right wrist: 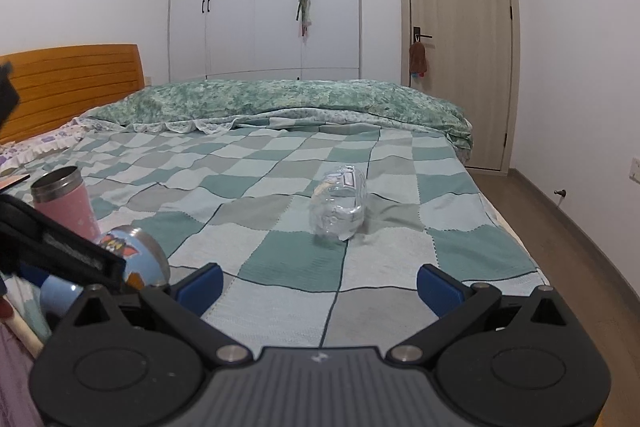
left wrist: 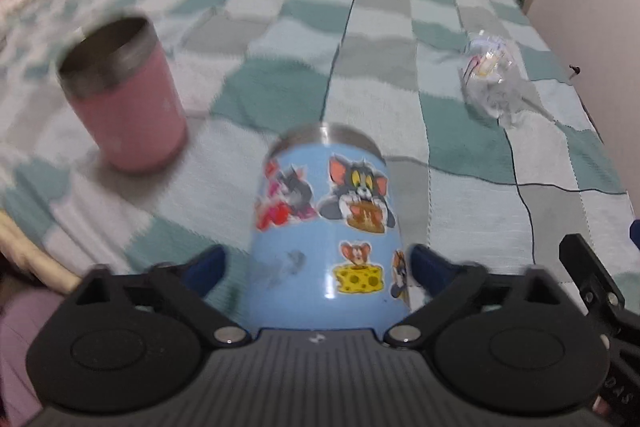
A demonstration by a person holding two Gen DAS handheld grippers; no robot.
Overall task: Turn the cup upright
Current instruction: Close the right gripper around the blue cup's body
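- The blue cup (left wrist: pixel 324 227) lies on its side on the bed (left wrist: pixel 460 163), its body between your left gripper's (left wrist: pixel 318 263) fingers and its steel rim end pointing away toward the far side.
- In the right wrist view, the same cup (right wrist: pixel 138 259) shows low at the near left, partly hidden behind the left gripper.
- Your left gripper brackets the cup's lower body, with the blue pads close on either side. You look to have it clamped or nearly so, but the frame is blurred, so I cannot tell whether the pads are pressing or just beside the wall.
- Your right gripper (right wrist: pixel 320 283) hangs over the bed with its jaws spread wide and nothing between them.
- A pink cup (left wrist: pixel 124 99) stands upright to the far left of the blue one, near but apart from it.
- A clear bottle (left wrist: pixel 492 75) lies on its side to the far right, well apart.
- Judging by this, you are at the grasp, with the flip itself not yet done.
- Next, make sure the grip is firm, lift slightly, then rotate your wrist so the rim faces up, and set the base flat.
- The bed is soft, so the cup may tip; keep it away from the pink cup.
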